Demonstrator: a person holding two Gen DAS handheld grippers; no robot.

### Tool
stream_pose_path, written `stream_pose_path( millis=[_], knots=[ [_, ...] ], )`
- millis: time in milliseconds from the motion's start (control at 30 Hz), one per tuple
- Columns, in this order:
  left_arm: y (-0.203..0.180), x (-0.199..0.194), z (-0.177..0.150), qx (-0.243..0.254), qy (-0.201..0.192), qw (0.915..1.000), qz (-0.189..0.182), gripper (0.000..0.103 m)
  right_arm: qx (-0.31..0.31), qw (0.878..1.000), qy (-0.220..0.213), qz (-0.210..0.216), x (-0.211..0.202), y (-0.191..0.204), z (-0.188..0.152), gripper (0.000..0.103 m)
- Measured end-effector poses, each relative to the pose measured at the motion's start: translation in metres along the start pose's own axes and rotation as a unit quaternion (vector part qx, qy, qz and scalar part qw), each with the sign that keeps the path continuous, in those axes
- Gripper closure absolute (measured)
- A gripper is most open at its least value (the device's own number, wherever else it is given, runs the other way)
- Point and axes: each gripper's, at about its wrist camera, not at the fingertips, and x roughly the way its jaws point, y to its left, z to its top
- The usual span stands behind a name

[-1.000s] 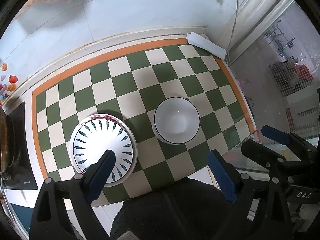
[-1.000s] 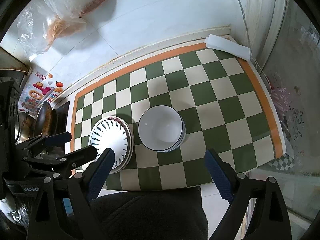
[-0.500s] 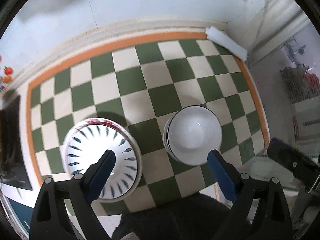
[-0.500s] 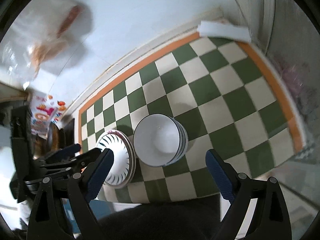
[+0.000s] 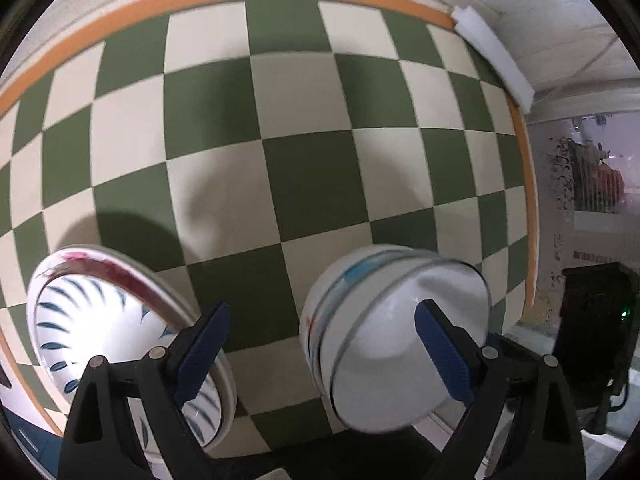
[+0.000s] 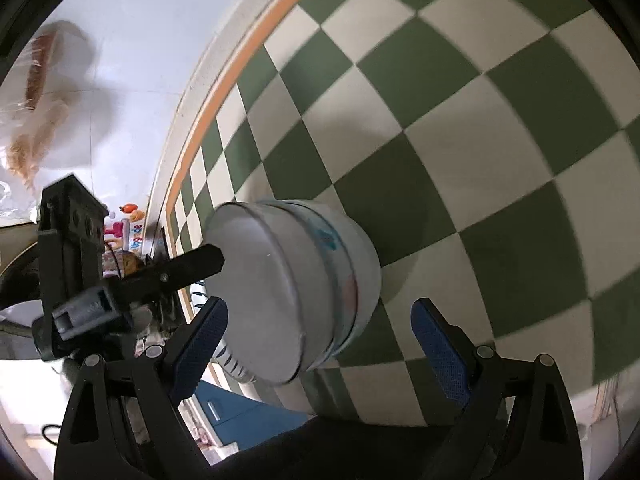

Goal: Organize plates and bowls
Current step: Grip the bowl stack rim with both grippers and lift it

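Left claw (image 5: 320,344): fingers apart, empty, low between both stacks.
Right claw (image 6: 320,336): fingers apart, empty.
Bowl stack (image 5: 396,336): near right on checkered table (image 5: 312,176).
Plate stack (image 5: 116,332): near left, apart from bowls.

A green-and-cream checkered mat (image 5: 312,168) with an orange border covered the counter; on it sat a stack of plates (image 5: 100,328) and, apart from it, a stack of white bowls (image 5: 384,344)

left gripper (image 5: 320,344) jaws apart; right gripper (image 6: 320,340) likewise
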Motion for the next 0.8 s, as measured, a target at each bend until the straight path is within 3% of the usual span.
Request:
stream_pose_path(
  millis=[167,233,333,367,400,433,800],
  knots=[
    [0.004,0.029,0.009,-0.002,0.044,0.9987,-0.025,0.010,0.005,0.999,0.017,0.026,0.029,-0.013,0.011,0.008],
    [0.002,0.039,0.009,0.005,0.057,0.9978,-0.032,0.024,0.005,0.999,0.028,0.026,0.043,-0.016,0.016,0.009],
    [0.006,0.045,0.007,-0.008,0.064,0.9959,-0.064,0.040,0.005,0.999,0.046,0.026,0.057,-0.018,0.019,0.020],
    [0.007,0.045,0.007,-0.012,0.065,0.9948,-0.077,0.045,0.004,0.998,0.047,0.029,0.060,-0.018,0.019,0.033],
    [0.005,0.044,0.005,-0.009,0.062,0.9945,-0.084,0.047,0.000,0.998,0.049,0.038,0.064,-0.017,0.019,0.037],
    [0.004,0.043,0.004,-0.005,0.057,0.9951,-0.080,0.047,-0.002,0.998,0.048,0.028,0.066,-0.016,0.020,0.043],
    [0.002,0.031,-0.007,0.006,0.027,0.9982,-0.053,0.047,-0.027,0.999,0.036,0.012,0.074,-0.002,0.013,0.044]
  ],
)
